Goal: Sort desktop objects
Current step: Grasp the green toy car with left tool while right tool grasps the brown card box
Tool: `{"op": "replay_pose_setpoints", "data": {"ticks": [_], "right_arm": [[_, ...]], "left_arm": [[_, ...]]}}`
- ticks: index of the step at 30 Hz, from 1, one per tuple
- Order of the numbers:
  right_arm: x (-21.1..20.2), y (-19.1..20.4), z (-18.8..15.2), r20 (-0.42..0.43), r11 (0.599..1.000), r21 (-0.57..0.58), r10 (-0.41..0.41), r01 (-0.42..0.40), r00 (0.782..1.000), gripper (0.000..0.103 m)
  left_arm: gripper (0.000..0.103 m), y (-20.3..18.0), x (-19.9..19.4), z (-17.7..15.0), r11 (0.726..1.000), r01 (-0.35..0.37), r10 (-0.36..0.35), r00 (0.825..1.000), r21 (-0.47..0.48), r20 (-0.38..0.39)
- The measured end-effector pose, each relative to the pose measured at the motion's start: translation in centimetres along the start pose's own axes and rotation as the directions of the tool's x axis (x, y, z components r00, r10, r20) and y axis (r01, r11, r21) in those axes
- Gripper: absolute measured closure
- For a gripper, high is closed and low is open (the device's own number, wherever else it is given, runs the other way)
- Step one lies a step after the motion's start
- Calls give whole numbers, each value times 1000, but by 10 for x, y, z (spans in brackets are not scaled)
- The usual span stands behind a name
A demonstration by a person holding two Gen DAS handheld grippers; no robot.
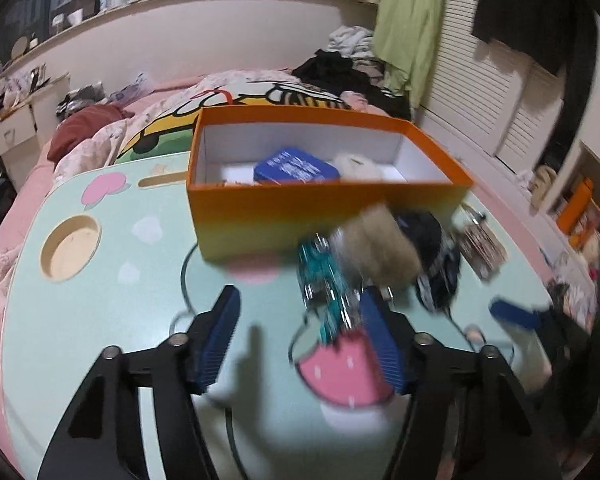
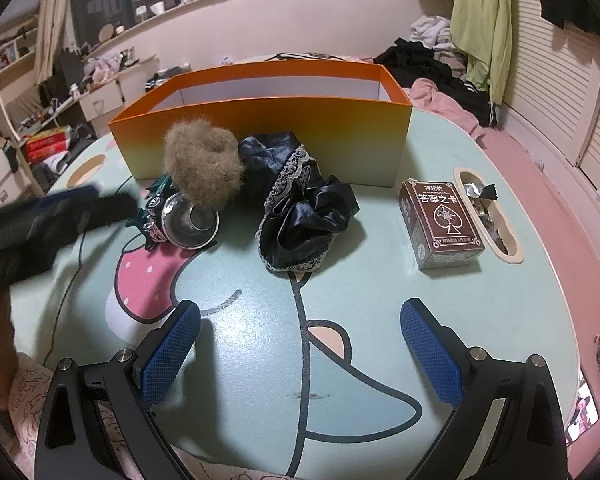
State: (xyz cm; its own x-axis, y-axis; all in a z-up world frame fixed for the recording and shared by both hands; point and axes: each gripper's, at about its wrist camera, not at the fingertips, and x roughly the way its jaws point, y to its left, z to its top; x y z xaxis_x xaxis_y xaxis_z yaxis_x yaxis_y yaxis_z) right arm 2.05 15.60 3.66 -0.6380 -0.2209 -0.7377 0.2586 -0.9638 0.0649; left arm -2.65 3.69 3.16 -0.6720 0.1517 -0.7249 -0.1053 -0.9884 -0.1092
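Your left gripper (image 1: 300, 344) stood wide and empty, the teal toy car (image 1: 326, 284) just beyond its right finger, near the orange cardboard box (image 1: 324, 204). Your right gripper (image 2: 300, 344) also gaped empty, well short of the brown card box (image 2: 440, 220) printed "答案之卡". The car, blurred, touched a fuzzy tan scrunchie (image 2: 204, 160).

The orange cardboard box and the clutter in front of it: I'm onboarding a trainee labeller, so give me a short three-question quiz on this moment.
1. True or false: the orange cardboard box already holds a blue rectangular tin.
2. Multiple choice: the fluffy tan hair scrunchie rests on A) the brown playing-card box, B) the teal toy car and round metal dish, C) the black satin lace-trimmed cloth.
3. Fill in: the right gripper is ____ and holds nothing.

Key: 1 true; 2 B; 3 open.
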Motion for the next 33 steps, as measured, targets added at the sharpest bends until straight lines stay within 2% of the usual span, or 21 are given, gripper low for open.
{"op": "replay_pose_setpoints", "data": {"ticks": [2, 5, 11, 13, 14, 16, 18, 19, 21, 24, 26, 28, 29, 31, 33], "right_arm": [[0, 0, 0, 0, 1000, 0, 0, 0, 1000, 3], [0, 0, 0, 1, 1000, 2, 2, -2, 1000, 2], [-1, -3, 0, 10, 1000, 12, 15, -15, 1000, 2], [-1, -3, 0, 12, 1000, 15, 18, -18, 1000, 3], [-1, -3, 1, 12, 1000, 17, 19, -20, 1000, 3], [-1, -4, 0, 14, 1000, 18, 21, -21, 1000, 3], [-1, -4, 1, 16, 1000, 21, 20, -21, 1000, 3], [-2, -5, 0, 17, 999, 22, 23, -23, 1000, 3], [-5, -8, 0, 26, 998, 40, 40, -41, 999, 4], [-18, -32, 5, 79, 986, 109, 118, -126, 990, 14], [-30, -56, 12, 133, 986, 145, 63, -82, 989, 14], [-39, -84, 22, 159, 986, 159, -68, 43, 985, 16], [-39, -91, 24, 151, 985, 158, -88, 64, 985, 18], [-32, -106, 29, 117, 984, 166, -80, 60, 990, 27], [-22, -110, 32, 84, 984, 179, -23, 8, 996, 28]], "left_arm": [[56, 2, 12, 8, 1000, -12, 12, 1000, -17, -28], [57, 2, 18, 12, 999, 38, -39, 998, -30, -41], [57, -6, 15, 9, 998, 69, -69, 997, -11, -33], [58, -7, 22, 10, 998, 59, -59, 997, -6, -58], [66, -7, 26, 9, 998, 56, -56, 996, -5, -73], [72, -8, 36, 6, 999, 49, -48, 991, -2, -125], [72, -15, 34, 3, 999, 14, -9, 993, 43, -117], [76, -17, 33, 2, 999, 4, 2, 993, 54, -114], [78, -16, 28, -2, 998, -3, 10, 995, 59, -104], [78, -5, 17, -12, 999, 21, -18, 997, 39, -81], [78, 3, 8, -19, 999, 32, -30, 998, 28, -64], [78, 13, 1, -23, 999, 42, -41, 998, 11, -42], [78, 16, -2, -23, 999, 45, -45, 998, 2, -32], [78, 19, -7, -22, 999, 49, -49, 999, -5, -11], [78, 17, -8, -21, 999, 45, -45, 999, 3, 2]]}}
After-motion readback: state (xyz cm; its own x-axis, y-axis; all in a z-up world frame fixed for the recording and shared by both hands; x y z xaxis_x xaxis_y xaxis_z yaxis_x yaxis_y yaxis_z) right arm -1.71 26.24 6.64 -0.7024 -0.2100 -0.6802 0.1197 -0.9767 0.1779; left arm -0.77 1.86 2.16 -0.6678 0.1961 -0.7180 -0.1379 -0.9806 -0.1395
